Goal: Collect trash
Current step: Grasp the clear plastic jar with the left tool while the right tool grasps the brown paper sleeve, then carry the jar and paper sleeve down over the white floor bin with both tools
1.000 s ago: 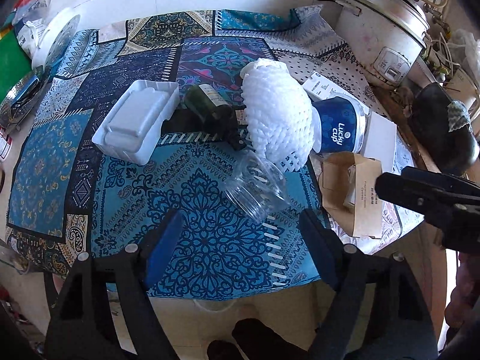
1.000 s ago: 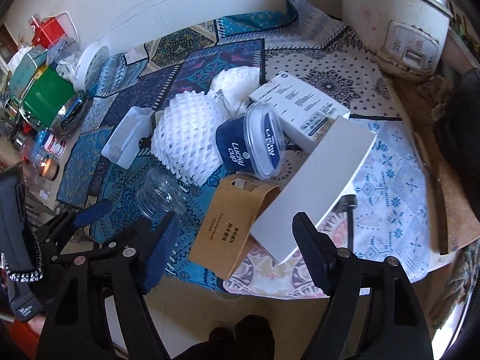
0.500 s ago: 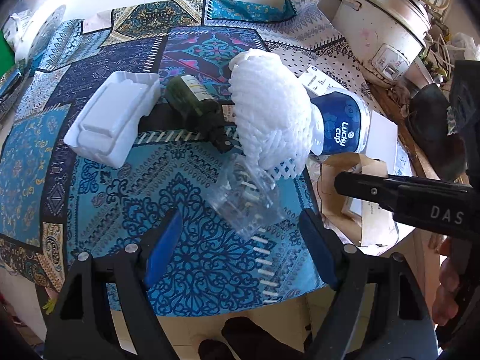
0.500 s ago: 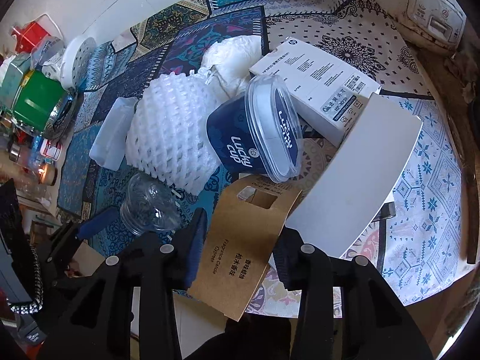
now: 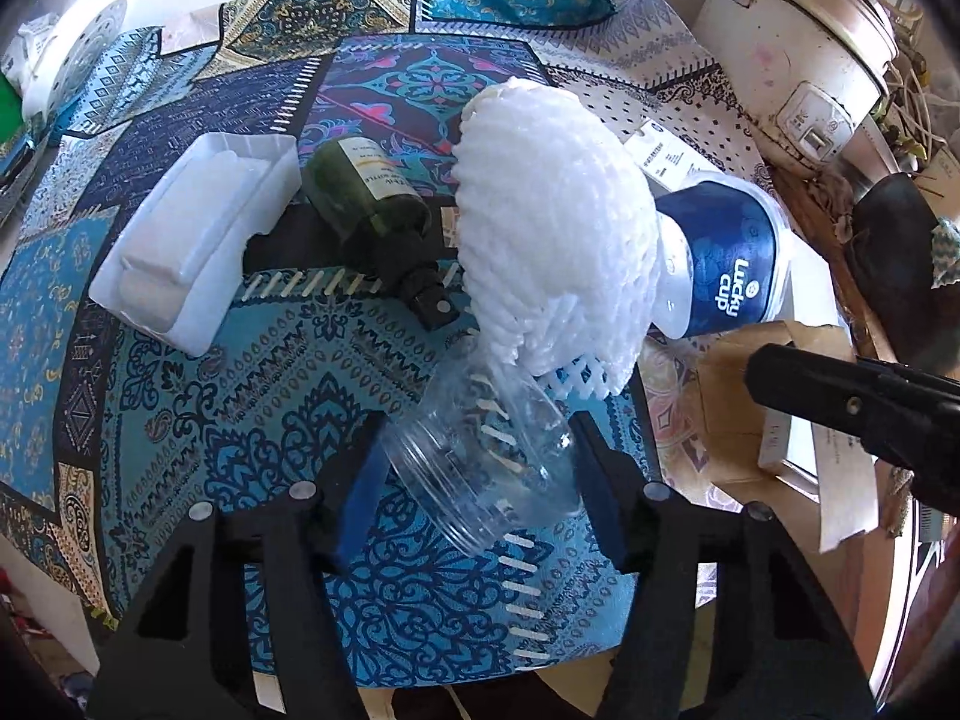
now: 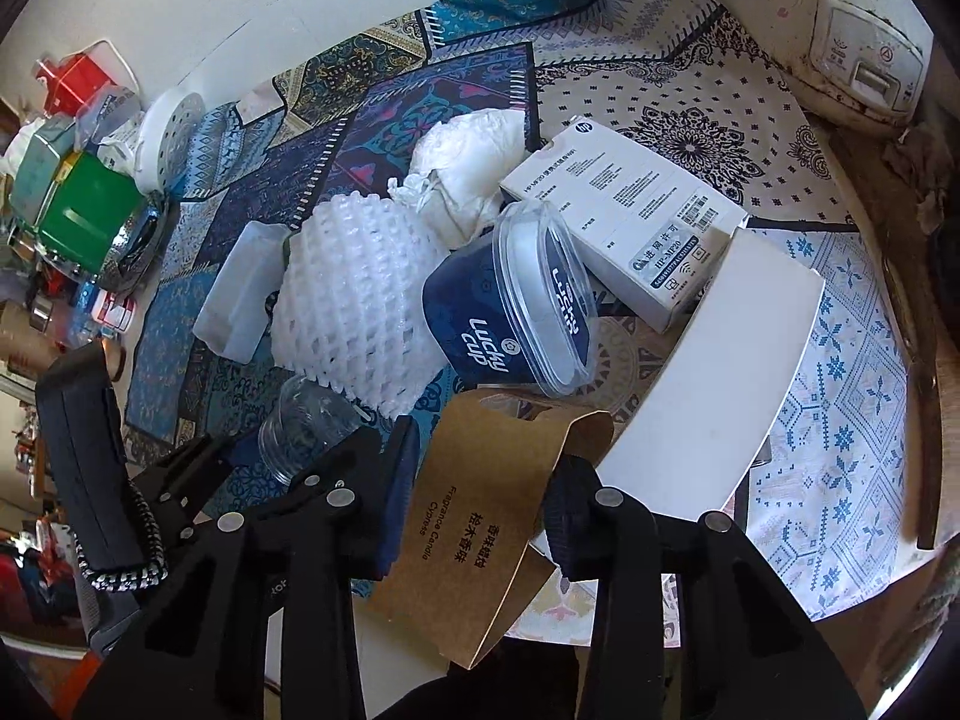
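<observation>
Patterned blue cloth covers the table, w/ trash piled toward its near edge. From my left gripper outward: its jaws sit either side of the clear plastic jar, lying on its side w/ the open threaded mouth toward me; pads look right at the walls, but I can't tell if they're truly clamped yet. My right gripper has its jaws closed in on the brown cardboard sleeve, which hangs off the table edge; pads appear to be pinching both side edges. So I judge both pickups are at the grasp stage, nothing collected so far. Next move needs a firm squeeze, then a straight lift: the jar is thin and slick and may squirt out or buckle, while the sleeve is hollow and will fold if pinched hard. Beyond the jar sit the white foam net, touching its far end, a green bottle, a white tray and the Lucky Cup tub.
</observation>
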{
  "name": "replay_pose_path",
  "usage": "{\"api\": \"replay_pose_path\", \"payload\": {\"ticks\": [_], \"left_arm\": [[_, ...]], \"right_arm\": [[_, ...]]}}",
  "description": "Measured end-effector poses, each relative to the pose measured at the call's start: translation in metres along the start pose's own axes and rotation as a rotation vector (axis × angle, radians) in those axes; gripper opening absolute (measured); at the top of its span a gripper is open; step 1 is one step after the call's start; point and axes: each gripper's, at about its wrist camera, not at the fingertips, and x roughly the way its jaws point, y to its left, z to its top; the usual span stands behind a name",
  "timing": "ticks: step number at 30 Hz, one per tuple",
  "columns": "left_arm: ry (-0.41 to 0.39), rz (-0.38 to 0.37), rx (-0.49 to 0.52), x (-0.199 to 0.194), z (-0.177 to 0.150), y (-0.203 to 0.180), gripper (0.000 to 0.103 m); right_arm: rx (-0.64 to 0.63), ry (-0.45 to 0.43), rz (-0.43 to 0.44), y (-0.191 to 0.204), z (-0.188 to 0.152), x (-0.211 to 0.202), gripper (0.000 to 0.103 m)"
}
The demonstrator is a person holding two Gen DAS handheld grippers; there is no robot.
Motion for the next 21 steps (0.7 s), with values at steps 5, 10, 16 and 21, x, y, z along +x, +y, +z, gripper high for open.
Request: {"api": "replay_pose_path", "payload": {"ticks": [5, 10, 16, 21], "left_arm": [[-0.036, 0.008, 0.001, -0.016, -0.004, 0.007, 0.059], [-0.065, 0.021, -0.028, -0.036, -0.010, 0.021, 0.059], [-0.117, 0.033, -0.052, -0.069, -0.024, 0.042, 0.059], [-0.160, 0.043, -0.057, -0.099, -0.043, 0.060, 0.059]], "right_arm": [[-0.015, -0.011, 0.013, 0.006, -0.002, -0.004, 0.032], [-0.025, -0.026, 0.017, 0.013, -0.006, -0.008, 0.032], [-0.038, -0.056, 0.026, 0.027, -0.015, -0.020, 0.032], [-0.067, -0.092, 0.022, 0.049, -0.029, -0.032, 0.032]]}}
